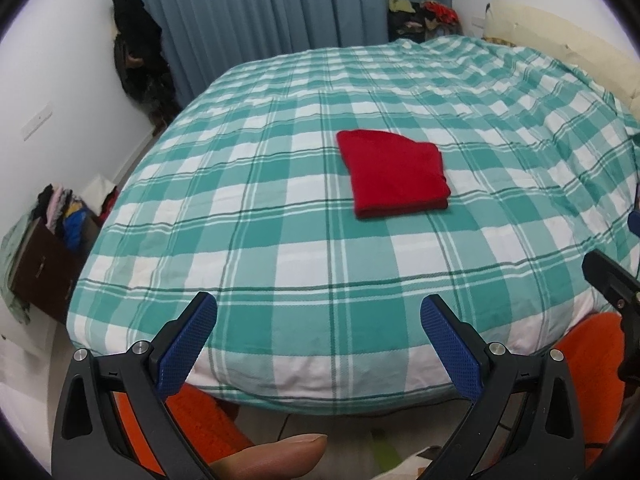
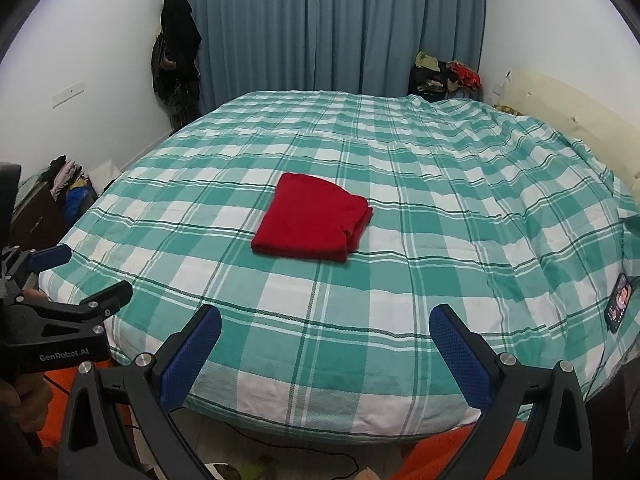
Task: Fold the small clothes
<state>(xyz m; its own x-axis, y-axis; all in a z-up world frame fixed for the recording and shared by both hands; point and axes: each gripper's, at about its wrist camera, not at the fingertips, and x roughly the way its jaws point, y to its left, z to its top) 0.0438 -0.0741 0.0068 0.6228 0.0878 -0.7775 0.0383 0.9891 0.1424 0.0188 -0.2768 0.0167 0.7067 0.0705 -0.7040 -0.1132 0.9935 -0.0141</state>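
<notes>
The folded red garment (image 1: 394,172) lay flat near the middle of the checked bedspread (image 1: 280,264). The left gripper (image 1: 318,308) and right gripper (image 2: 325,320) were both spread wide and empty, at the near edge of the bed, well apart from the garment.

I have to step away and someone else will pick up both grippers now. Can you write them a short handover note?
Left gripper: open, empty, held back over the near edge of the bed.
Right gripper: open, empty, also at the near edge.
Red garment: folded into a compact rectangle, lying mid-bed, untouched by either gripper.
Done: this piece looks folded.
Left: no other unfolded piece lies on the bed; a phone rests at its right edge.
</notes>
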